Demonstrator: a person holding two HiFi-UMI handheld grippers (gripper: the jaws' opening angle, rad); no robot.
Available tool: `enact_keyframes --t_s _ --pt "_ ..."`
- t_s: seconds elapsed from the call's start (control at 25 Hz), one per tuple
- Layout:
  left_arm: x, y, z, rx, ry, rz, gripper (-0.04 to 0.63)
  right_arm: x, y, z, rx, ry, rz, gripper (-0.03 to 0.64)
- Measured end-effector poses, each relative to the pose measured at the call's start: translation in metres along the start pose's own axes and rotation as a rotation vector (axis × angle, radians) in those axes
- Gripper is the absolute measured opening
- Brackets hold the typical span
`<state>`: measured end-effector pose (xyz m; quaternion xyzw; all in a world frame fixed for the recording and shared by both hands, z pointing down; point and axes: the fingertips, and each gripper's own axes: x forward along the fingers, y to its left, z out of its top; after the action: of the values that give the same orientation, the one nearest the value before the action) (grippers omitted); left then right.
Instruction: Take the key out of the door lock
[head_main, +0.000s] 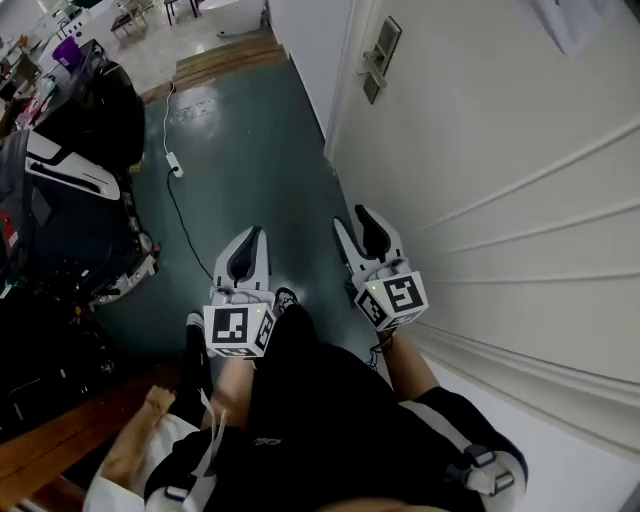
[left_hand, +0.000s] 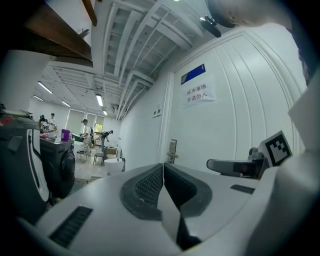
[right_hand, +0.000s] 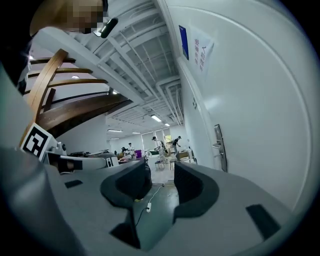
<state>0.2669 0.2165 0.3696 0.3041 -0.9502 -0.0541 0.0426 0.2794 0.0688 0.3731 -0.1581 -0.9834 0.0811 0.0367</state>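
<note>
Grey-green glossy floor (head_main: 250, 150) is seen running along a white panelled door (head_main: 500, 170). Beyond it a bright open room is shown, where people (left_hand: 86, 135) appear only as small figures.

Of the key nothing can be made out. An upright silver metal lock plate with a lever handle (head_main: 380, 58) is set near the far edge of the door, well ahead of both tongs. It is shown too small in every view for a keyhole or a key to be told. The top of the door is cut off in the head view. A blue rectangular sign (left_hand: 193, 74) and a white paper notice (left_hand: 200, 94) are seen on the door only from the left gripper view.

Much of the head view's left side is dark. A black rounded machine with white trim (head_main: 85, 120) can be told there, but the clutter below it cannot be sorted out.

The white left tongs (head_main: 256, 232) are clenched, black pad pressed against black pad, with nothing caught between them. The white right tongs (head_main: 350, 218) are held just beside them, nearer the door, and are released. Their pads are spread apart, and between them only the floor and a white power strip on a thin cable (right_hand: 148, 206) are seen. Neither pair is touching the door.
</note>
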Motion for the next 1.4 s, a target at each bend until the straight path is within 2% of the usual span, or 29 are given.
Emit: enact_keyframes --t_s 0.28,0.52,0.84,1.12,1.4 --pt "0.045 0.066 0.004 -0.002 0.026 -0.002 0.026 0.083 -0.002 -0.004 0.057 0.01 0.007 0.179" --pt "0.067 0.104 0.01 -0.005 0.017 -0.02 0.026 0.123 0.005 -0.008 0.036 0.026 -0.006 0.179" --pt "0.098 0.123 0.01 -0.012 0.03 -0.043 0.026 0.153 -0.009 -0.005 0.016 0.035 -0.036 0.178" --pt "0.154 0.135 0.005 -0.006 0.039 -0.082 0.026 0.19 -0.047 -0.011 0.034 0.035 -0.07 0.178" --pt "0.253 0.139 0.011 0.02 0.069 -0.146 0.026 0.246 -0.114 -0.006 0.065 0.038 -0.122 0.176"
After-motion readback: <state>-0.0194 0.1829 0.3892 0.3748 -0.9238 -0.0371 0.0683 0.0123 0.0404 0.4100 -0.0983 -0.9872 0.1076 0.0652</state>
